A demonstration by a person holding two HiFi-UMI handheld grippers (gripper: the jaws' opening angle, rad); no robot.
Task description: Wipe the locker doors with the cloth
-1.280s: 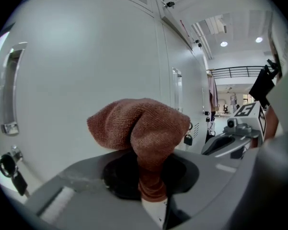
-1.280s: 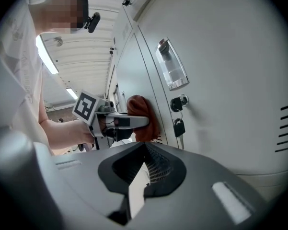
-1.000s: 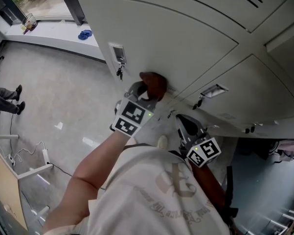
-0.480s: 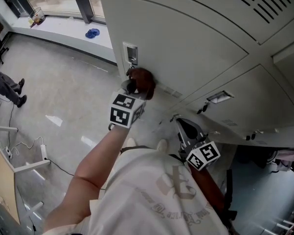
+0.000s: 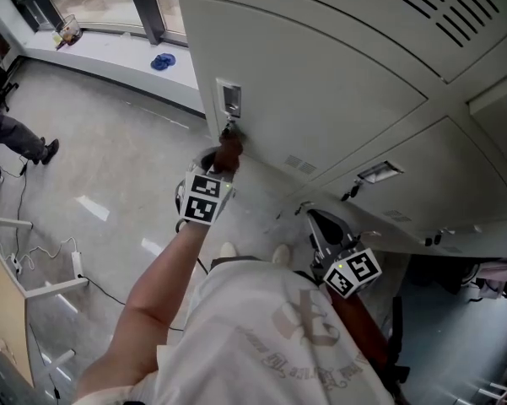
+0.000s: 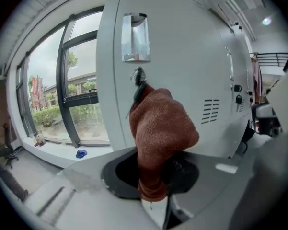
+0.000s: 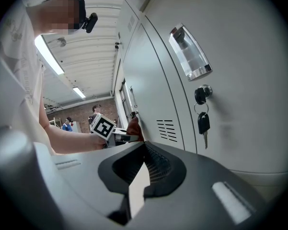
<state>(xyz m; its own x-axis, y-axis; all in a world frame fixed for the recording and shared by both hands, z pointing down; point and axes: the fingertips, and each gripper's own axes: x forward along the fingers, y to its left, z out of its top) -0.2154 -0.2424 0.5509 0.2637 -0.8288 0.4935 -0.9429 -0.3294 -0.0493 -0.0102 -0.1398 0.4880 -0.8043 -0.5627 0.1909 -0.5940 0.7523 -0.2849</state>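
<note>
Left tongs (image 6: 155, 172) are pinching the rust-brown cloth (image 6: 160, 128) and pressing its bunched end onto the locker door (image 6: 182, 56) just under the key (image 6: 138, 87), likely to scrub that edge, while the right tongs (image 7: 143, 150), pressed together empty, are hanging clear.

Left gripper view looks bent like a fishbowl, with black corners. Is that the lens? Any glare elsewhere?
Left gripper view: yes, a wide-angle lens; the locker door edge bows, the corners go black, the cloth is sharp and the window is bright. Right gripper view: same bending, and the ceiling light glares. Head view: pale reflections on the floor.
</note>
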